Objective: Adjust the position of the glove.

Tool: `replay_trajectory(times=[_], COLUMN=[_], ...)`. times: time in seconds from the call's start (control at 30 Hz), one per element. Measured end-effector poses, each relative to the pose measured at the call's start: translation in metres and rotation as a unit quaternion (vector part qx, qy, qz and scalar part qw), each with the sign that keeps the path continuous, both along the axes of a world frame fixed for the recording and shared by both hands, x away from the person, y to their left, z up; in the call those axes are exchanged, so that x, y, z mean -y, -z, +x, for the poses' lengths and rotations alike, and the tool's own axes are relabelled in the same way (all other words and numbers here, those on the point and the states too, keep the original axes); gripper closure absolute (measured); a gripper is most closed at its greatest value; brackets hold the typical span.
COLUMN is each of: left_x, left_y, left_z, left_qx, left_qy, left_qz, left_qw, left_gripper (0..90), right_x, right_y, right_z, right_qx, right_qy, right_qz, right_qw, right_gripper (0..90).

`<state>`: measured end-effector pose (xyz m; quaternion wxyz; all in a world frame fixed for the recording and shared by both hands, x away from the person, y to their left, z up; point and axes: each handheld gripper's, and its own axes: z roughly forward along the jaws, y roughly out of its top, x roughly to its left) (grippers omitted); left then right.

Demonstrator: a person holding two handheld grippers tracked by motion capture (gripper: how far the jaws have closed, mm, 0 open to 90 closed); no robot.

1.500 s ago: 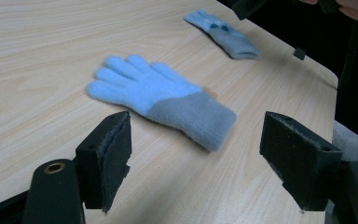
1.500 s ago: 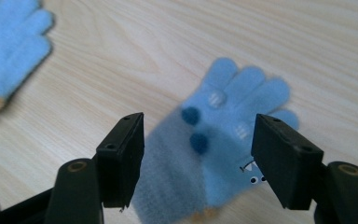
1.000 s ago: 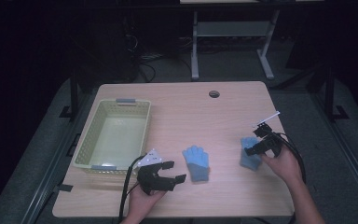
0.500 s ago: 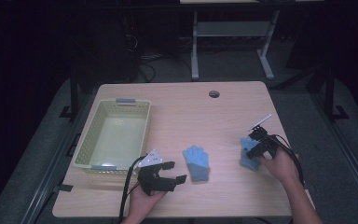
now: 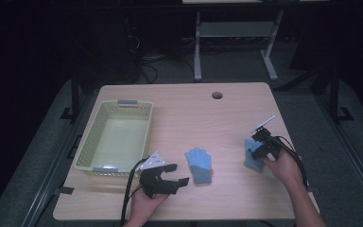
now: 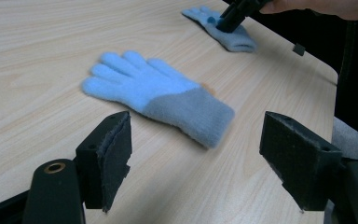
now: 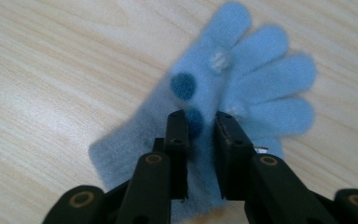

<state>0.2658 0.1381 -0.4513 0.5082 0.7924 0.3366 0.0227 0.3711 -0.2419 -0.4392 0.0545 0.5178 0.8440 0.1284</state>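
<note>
- A second ago my right hand-held gripper (image 5: 256,146) had its jaws wide over the right glove (image 5: 252,158). They have just been closing, and now they pinch a fold of that glove.
- The right glove, the left glove (image 5: 199,164) and the basket (image 5: 89,150) lie where they lay before. My left hand-held gripper (image 5: 178,174) has not moved either.
- In the right gripper view, the two black jaws are nearly together with blue cloth squeezed between them, close to a dark blue dot (image 7: 182,86) on the glove's palm (image 7: 205,93). The glove lies flat on the desk (image 5: 208,118), near its right edge.
- My left hand-held gripper is let go, jaws wide apart, with nothing between them. It rests at the front of the desk, and its jaws point at the left glove, which lies just ahead of them and apart from them.
- The basket sits at the left of the desk. I see nothing inside it.
</note>
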Motion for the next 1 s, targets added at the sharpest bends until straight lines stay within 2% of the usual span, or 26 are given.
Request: replay_trajectory(times=[0.37, 0.73, 1.0], left_x=[-0.002, -0.003, -0.003], left_y=[0.000, 0.000, 0.000], left_z=[0.001, 0.002, 0.002], left_qx=[-0.001, -0.003, -0.003], left_qy=[-0.003, -0.004, -0.005], left_qz=[-0.003, -0.003, -0.003], left_qw=[1.0000, 1.0000, 1.0000], left_gripper=[24.8, 24.8, 24.8], right_x=[0.004, 0.012, 0.004], right_y=[-0.003, -0.019, -0.034], right_z=[-0.001, -0.012, -0.019], right_qx=[-0.005, 0.022, 0.041], right_qy=[0.007, 0.011, -0.010], right_qz=[0.016, 0.051, 0.050], right_qw=[0.9998, 0.9984, 0.9978], right_gripper=[81.5, 81.7, 81.7])
